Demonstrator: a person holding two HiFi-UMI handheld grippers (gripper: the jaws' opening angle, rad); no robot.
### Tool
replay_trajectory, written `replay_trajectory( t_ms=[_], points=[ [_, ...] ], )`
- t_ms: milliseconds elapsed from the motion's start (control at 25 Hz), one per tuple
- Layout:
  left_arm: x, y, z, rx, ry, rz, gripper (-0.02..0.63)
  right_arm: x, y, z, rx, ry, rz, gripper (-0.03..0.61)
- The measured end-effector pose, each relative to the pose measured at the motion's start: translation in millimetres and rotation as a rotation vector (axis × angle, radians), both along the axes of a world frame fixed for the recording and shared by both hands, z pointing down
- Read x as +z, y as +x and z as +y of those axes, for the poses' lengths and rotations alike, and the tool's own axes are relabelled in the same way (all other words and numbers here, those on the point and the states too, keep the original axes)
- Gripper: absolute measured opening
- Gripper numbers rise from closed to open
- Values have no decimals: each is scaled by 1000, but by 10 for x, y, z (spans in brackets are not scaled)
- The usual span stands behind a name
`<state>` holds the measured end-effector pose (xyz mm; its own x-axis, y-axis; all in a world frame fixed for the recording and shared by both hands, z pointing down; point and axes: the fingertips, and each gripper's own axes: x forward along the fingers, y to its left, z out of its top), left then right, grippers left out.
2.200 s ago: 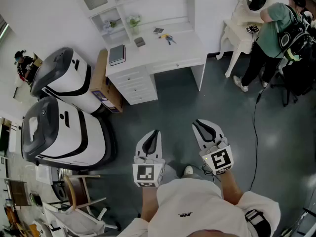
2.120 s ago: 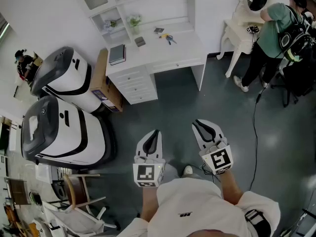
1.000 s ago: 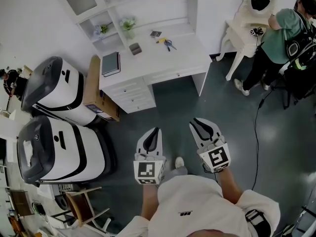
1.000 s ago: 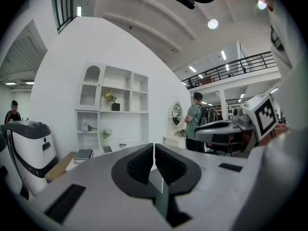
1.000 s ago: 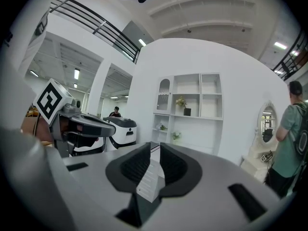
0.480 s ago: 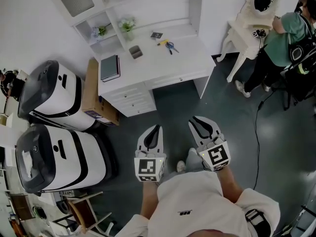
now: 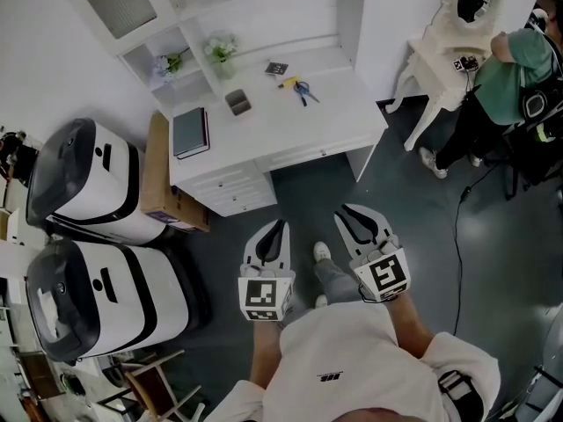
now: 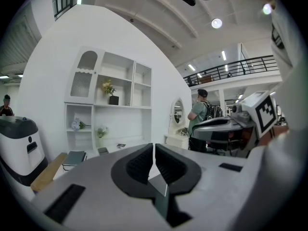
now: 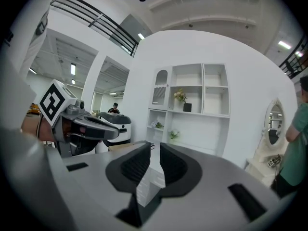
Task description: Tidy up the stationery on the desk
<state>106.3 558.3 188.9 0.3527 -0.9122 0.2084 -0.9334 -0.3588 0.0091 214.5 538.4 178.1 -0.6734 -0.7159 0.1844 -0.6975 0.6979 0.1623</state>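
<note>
Stationery is scattered and unsorted across the white desk (image 7: 341,111), which stands at the far side of the grey floor (image 7: 413,236), well apart from where I am. The blue-handled scissors (image 7: 303,90) lie loose toward the far right of the top, with a small yellow item (image 7: 288,82) just beside them that is too small for me to name. A square marker card (image 7: 275,67) sits farther back. A grey pen pot (image 7: 237,102) stands near the middle and looks empty from here, and a dark notebook (image 7: 189,132) lies flat at the left end. None of it has been gathered, so I judge the tidying not yet begun. My left gripper (image 7: 278,228) is clenched, its jaws together with nothing between them, and my right gripper (image 7: 353,220) is likewise closed to a thin slit and empty. Both are held side by side over the floor, pointing toward the desk. Everything is left to do: reach the desk, open the jaws, put the loose pieces in the pot, and probably square the notebook away.
</note>
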Motion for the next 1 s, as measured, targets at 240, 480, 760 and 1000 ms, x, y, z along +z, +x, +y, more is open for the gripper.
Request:
replay_trajectory(
  t_ms=[240, 480, 760, 1000],
  points=[
    [86, -91, -612, -13, -28, 10, 0, 55, -119, -646, -18, -16, -3, 46],
    [72, -145, -1271, -12, -37, 27, 0, 67, -220, -1318, -40, -35, 7, 46],
    [163, -140, -1947, -20, -57, 38, 0, 175, -227, -1996, -50, -62, 1, 46],
    [234, -146, -2343, -42, -73, 35, 0, 263, -216, -2428, -73, -79, 10, 46]
  ],
)
